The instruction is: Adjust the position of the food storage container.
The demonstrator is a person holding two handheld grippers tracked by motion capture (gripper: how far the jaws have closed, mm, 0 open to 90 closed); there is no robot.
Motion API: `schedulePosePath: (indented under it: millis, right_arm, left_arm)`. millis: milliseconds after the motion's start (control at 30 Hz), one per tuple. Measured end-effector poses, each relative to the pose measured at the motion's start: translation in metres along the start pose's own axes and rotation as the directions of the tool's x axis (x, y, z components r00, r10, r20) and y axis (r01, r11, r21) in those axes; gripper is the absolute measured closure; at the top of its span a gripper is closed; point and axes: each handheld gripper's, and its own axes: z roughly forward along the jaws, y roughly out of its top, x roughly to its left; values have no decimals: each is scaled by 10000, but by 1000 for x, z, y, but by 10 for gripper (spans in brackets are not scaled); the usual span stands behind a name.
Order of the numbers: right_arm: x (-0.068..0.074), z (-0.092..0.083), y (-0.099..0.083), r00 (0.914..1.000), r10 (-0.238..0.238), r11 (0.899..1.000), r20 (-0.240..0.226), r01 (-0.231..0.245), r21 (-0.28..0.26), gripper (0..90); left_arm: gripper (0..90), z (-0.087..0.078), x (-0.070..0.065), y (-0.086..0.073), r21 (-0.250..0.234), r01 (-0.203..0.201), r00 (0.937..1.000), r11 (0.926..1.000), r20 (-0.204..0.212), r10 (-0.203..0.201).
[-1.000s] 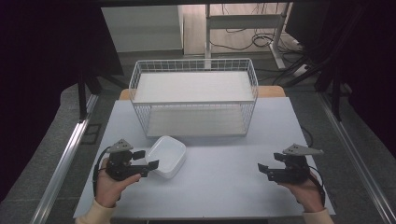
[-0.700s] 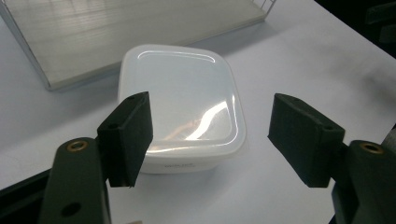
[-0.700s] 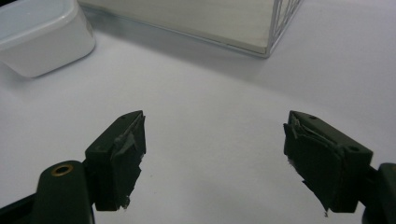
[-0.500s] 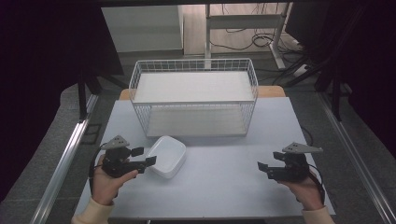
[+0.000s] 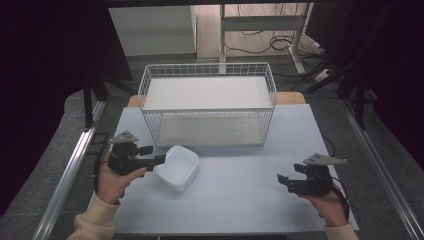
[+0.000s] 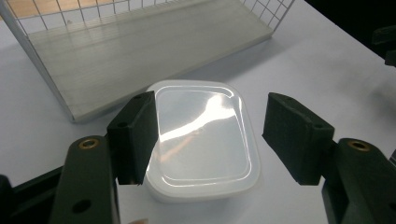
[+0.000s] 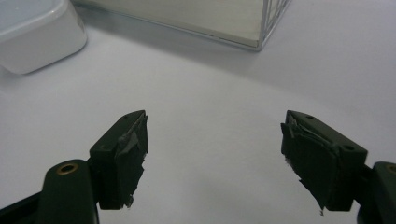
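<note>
A white plastic container (image 5: 178,168) with a clear lid (image 6: 205,135) lies on the white table (image 5: 240,200), in front of the basket's left end. My left gripper (image 5: 154,154) hovers at the container's left edge, open; its jaws have just been closing a little. In the left gripper view the gripper (image 6: 208,105) straddles the container's width: one pad overlaps its edge, the other stands off with a gap, and neither presses on it. My right gripper (image 5: 285,183) rests low at the table's right front, open (image 7: 215,140) with bare table between its jaws. The container's corner (image 7: 37,28) is far from it.
A white wire basket (image 5: 207,107) with a pale board (image 6: 140,42) in its bottom stands across the back of the table; its front corner (image 7: 261,28) is ahead of the right gripper. Metal rails run along both table sides.
My left gripper has risen and shifted back and slightly left along the container's left edge. The container and the right gripper have stayed in place.
</note>
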Motion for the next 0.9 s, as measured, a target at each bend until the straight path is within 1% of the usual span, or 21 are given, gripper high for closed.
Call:
schedulePosePath:
  millis: [200,267,467,533,667,800,833,900]
  right_arm:
    - [-1,-1,-2,10000,63,10000,59,-63,55,232]
    - [0,-1,-2,10000,59,10000,56,-60,53,232]
    - [-1,0,-3,9999,98,9998,80,-99,153,233]
    - [-2,0,-4,9999,123,9998,86,-124,172,233]
    - [-2,0,-4,9998,160,9997,123,-162,182,233]
    - [-2,1,-4,9998,98,9997,154,-101,229,233]
    - [-2,2,-4,9998,90,9997,151,-93,243,233]
    - [-1,2,-4,9998,102,9996,158,-106,280,233]
  left_arm:
    - [366,3,8,11,157,58,9999,9999,-98,-56]
    - [372,3,9,13,181,79,9999,9998,-129,-76]
    - [391,9,23,24,458,349,9985,9983,-427,-330]
    - [398,10,25,25,500,358,9984,9981,-448,-335]
    - [408,17,34,30,745,507,9973,9959,-565,-465]
    - [418,22,38,31,936,649,9962,9935,-647,-590]
    - [418,24,41,31,1015,674,9957,9925,-700,-604]
    - [430,29,45,30,1179,752,9936,9902,-932,-644]
